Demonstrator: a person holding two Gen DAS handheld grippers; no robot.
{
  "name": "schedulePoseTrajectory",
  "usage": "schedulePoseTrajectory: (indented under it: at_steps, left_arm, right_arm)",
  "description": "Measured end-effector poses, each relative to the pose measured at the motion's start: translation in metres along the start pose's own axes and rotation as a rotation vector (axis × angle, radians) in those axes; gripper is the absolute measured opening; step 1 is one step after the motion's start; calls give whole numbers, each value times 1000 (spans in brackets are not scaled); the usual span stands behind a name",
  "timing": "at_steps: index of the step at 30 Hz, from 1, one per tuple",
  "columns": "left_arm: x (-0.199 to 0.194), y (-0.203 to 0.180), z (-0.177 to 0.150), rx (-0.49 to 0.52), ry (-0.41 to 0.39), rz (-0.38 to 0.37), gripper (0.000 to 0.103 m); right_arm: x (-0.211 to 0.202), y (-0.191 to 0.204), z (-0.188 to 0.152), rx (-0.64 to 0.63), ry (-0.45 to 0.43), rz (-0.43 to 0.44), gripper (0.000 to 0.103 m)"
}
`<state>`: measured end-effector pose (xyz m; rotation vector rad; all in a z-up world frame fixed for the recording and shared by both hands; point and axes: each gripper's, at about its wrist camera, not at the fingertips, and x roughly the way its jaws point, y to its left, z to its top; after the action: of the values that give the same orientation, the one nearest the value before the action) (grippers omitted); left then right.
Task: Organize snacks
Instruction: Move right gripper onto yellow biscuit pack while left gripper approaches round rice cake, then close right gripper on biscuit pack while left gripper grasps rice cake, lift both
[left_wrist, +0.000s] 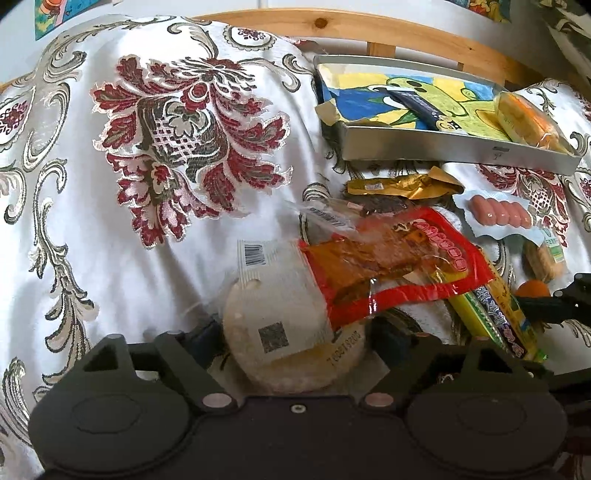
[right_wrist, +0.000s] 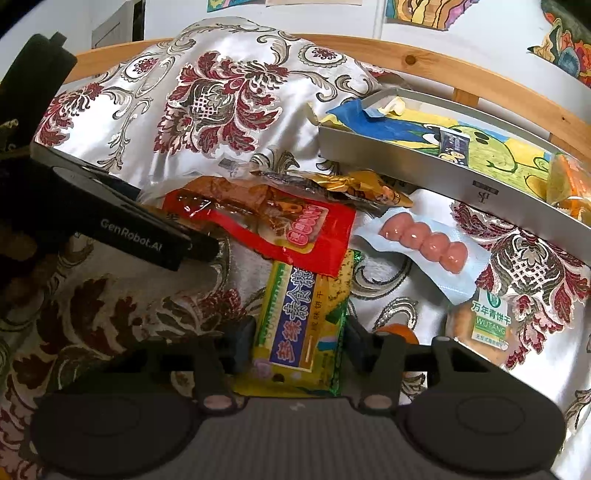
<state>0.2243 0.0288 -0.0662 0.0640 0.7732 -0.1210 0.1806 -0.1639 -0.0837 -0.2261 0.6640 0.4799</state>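
Your left gripper (left_wrist: 295, 339) has its fingers spread on either side of the round rice cracker packet (left_wrist: 291, 332), though you cannot tell whether they press it. Your right gripper (right_wrist: 299, 339) likewise straddles the yellow biscuit bar (right_wrist: 303, 325), grip unclear. Both snacks lie partly under the red snack pouch (right_wrist: 280, 225), which sits near the grey tray (right_wrist: 424, 173).

We are counting one silver tray (right_wrist: 436, 173), two packets lying in it, seven snack packets ahead of our fingers, one orange fruit (right_wrist: 400, 332).
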Motion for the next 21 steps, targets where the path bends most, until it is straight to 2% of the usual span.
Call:
schedulePoseTrajectory:
  at_steps: [6,12,16,21]
  left_arm:
    - [-6,-2,-2,-30,2,-29,78]
    - [-13,-17,-10,19,6,-57,77]
    - [-26,-24,-17,-4,37,-108,76]
    - [-43,-42,-32,-9,95,-177,76]
  right_arm:
    - [-6,9,-1,-41,-7,4,54]
    - [-19,22,-3,-99,11,-51,53]
    - [-33,27,-6,-131,35,-103,52]
    - [-50,29,-15,-134,93,-119,52]
